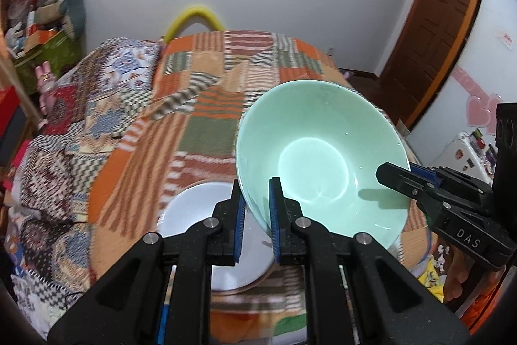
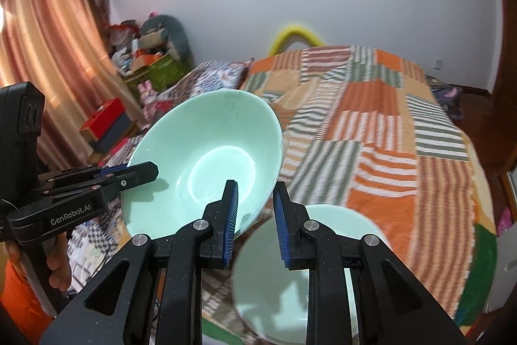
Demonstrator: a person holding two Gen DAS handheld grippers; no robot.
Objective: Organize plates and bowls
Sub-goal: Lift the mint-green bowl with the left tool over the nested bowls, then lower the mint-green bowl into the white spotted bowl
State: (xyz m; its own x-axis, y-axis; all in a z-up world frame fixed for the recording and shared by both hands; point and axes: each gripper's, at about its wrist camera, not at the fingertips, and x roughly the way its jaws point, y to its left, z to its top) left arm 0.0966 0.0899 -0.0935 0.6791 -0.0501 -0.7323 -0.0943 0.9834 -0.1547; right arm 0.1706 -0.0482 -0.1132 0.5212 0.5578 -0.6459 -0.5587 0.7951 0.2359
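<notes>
A mint green bowl [image 1: 320, 157] is held tilted in the air above the bed by both grippers. My left gripper [image 1: 257, 215] is shut on its near left rim, one finger inside and one outside. My right gripper [image 2: 255, 212] is shut on the opposite rim; in the left wrist view it [image 1: 397, 177] comes in from the right. In the right wrist view the bowl [image 2: 206, 157] is left of centre and the left gripper [image 2: 142, 172] grips its left rim. A white plate [image 1: 206, 215] lies on the bed below. A second mint green bowl [image 2: 290, 274] sits below my right gripper.
A striped patchwork blanket [image 1: 206, 118] covers the bed. A yellow foam arc [image 1: 194, 18] stands at the far end. Boxes and toys [image 1: 45, 31] are piled at the left wall. A wooden door [image 1: 446, 21] is at the right. Curtains [image 2: 48, 54] hang left.
</notes>
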